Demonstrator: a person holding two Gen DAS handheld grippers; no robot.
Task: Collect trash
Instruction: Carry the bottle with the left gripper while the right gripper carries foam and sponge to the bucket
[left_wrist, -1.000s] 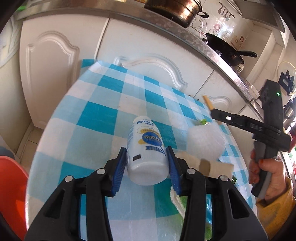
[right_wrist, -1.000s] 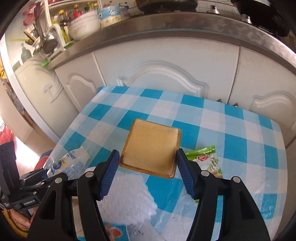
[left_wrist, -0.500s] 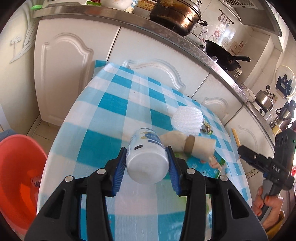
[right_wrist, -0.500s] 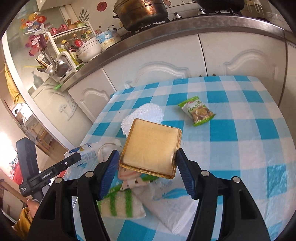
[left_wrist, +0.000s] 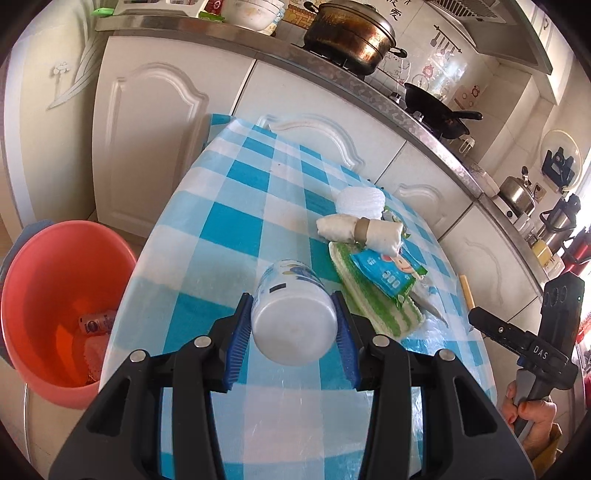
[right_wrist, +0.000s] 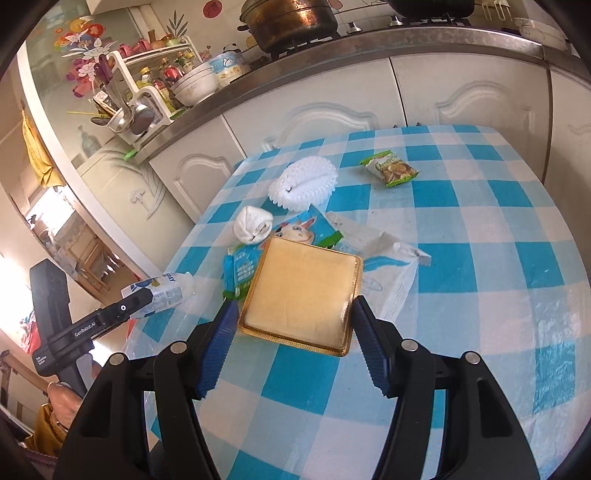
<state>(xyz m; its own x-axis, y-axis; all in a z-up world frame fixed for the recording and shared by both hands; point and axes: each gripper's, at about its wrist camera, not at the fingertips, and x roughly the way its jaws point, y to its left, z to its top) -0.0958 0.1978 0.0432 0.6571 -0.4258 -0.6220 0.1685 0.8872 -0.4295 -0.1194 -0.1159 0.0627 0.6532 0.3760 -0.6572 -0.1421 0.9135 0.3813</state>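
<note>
My left hand-held gripper (left_wrist: 293, 328) clamped the white bottle (left_wrist: 293, 321), my right hand-held gripper (right_wrist: 295, 314) the gold tray (right_wrist: 301, 295); both seemed bound for the orange bucket (left_wrist: 22, 295).

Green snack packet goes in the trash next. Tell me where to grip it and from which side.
The green snack packet lies flat on the checked tablecloth, alone, away from the pile of wrappers. Come from above, jaws tilted down, and pinch across its narrow width at the puffed middle, probably not the thin crimped ends. Both grippers are full, so one must be emptied first.
</note>
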